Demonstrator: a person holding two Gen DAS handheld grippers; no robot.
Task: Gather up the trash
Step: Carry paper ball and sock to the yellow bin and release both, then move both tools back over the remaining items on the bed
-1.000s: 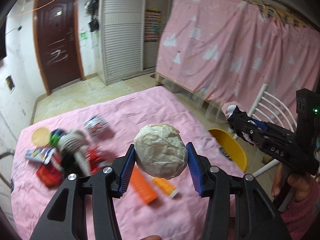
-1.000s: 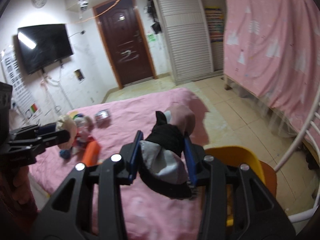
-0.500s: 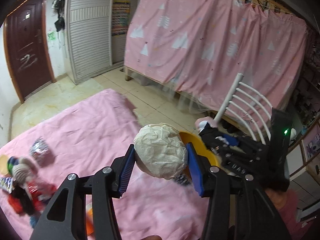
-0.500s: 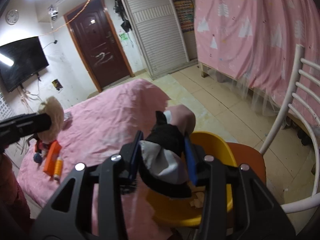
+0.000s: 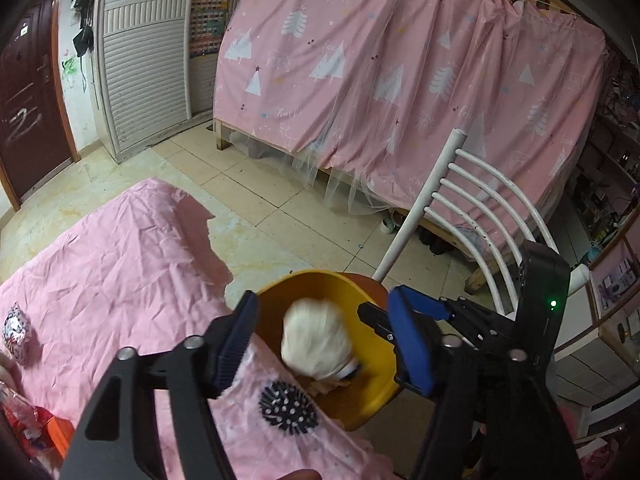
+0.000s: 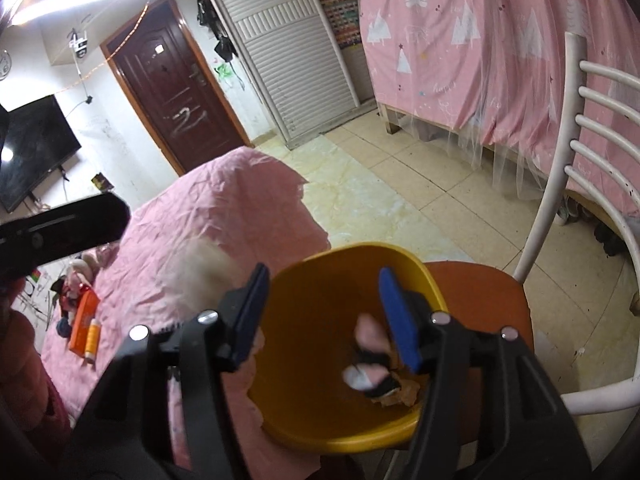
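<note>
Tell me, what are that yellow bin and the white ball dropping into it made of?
The yellow bin looks like smooth moulded plastic: its even colour and soft sheen point that way. The white ball seems to be crumpled paper or tissue, pale and matte, though motion blur hides its creases. It falls free between the left gripper's open fingers.

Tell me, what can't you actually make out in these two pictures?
- White ball, left wrist view: motion-blurred over the yellow bin, so its material is unclear.
- Pink and black thing, right wrist view: blurred, unidentifiable.
- Bin's bottom, both views: mostly hidden by gripper fingers.
- Clutter on the pink cloth: too small.
</note>
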